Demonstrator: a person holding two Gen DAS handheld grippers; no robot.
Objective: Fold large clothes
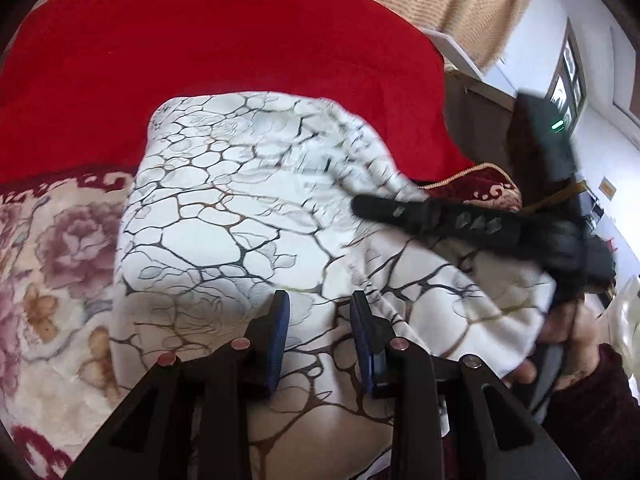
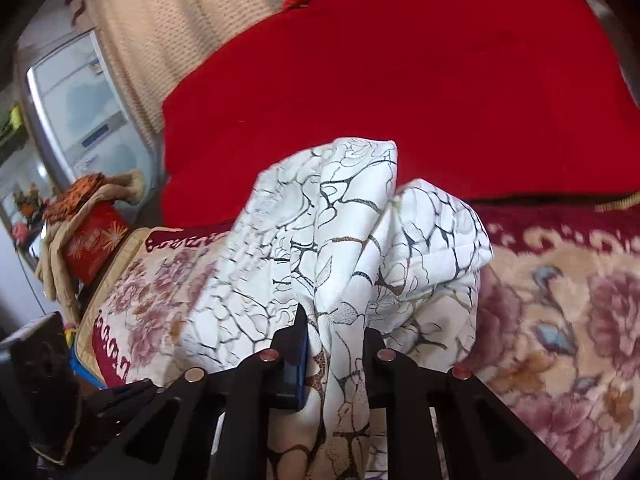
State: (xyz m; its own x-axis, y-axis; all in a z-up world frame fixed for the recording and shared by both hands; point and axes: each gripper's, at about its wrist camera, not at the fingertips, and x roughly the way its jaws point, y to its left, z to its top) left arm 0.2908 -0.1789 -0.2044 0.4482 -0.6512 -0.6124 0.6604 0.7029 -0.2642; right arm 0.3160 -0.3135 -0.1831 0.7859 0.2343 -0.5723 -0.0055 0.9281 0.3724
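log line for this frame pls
left gripper: open over garment | right gripper: shut on garment, bunched | surface: floral bedspread

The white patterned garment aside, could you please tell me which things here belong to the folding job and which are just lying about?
Part of the job:
- white patterned garment
- right tongs, shut on a bunched fold of it
- left tongs, open above it

Just lying about:
- red blanket
- floral bedspread
- cream curtain
- red cushion

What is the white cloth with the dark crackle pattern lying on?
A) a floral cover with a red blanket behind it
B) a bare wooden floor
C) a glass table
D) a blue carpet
A: the white cloth rests on the floral cover, with the red blanket spread behind it.
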